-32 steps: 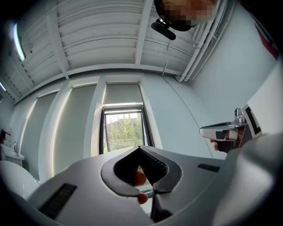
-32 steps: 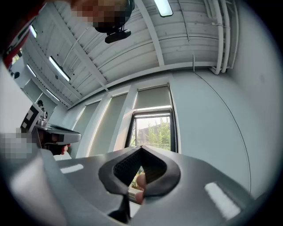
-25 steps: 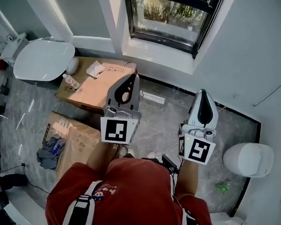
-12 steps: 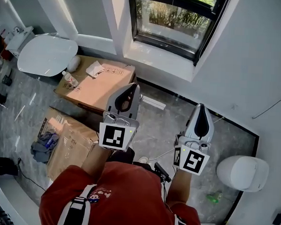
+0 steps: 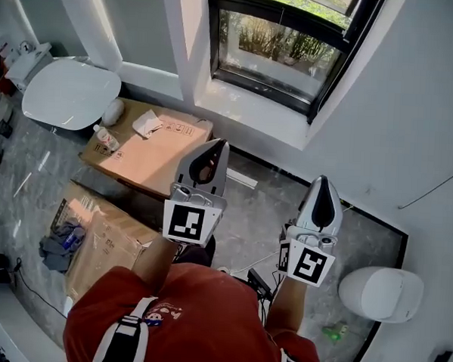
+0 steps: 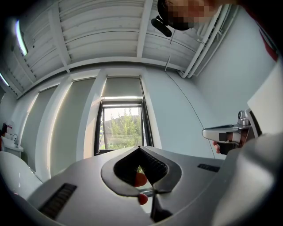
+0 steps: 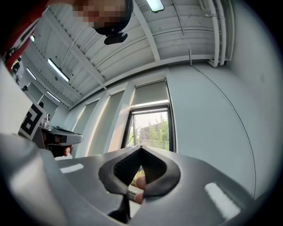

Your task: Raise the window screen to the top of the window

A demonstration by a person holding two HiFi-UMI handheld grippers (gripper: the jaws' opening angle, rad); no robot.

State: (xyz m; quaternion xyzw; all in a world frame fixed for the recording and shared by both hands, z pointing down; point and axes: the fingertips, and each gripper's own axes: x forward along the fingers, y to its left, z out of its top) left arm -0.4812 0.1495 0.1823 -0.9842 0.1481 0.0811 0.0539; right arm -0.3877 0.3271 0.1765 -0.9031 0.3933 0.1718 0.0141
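A person in a red shirt (image 5: 197,315) holds the left gripper (image 5: 218,144) and right gripper (image 5: 323,181) side by side over the floor (image 5: 263,209), both closed on nothing. Well beyond them stands the window (image 5: 283,47). Its window screen (image 6: 121,87) covers the upper part, above both gripper tips.

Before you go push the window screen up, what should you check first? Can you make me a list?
1. Left tool and right tool open to grab: not ok, both shut and empty.
2. Window ahead of both tools: ok.
3. Tools close enough to touch it: not ok, both are short of it.
4. Screen found: cannot tell; the pale panel above the glass may be it.
5. Boxes out of the way: ok, cardboard boxes sit off to the left.
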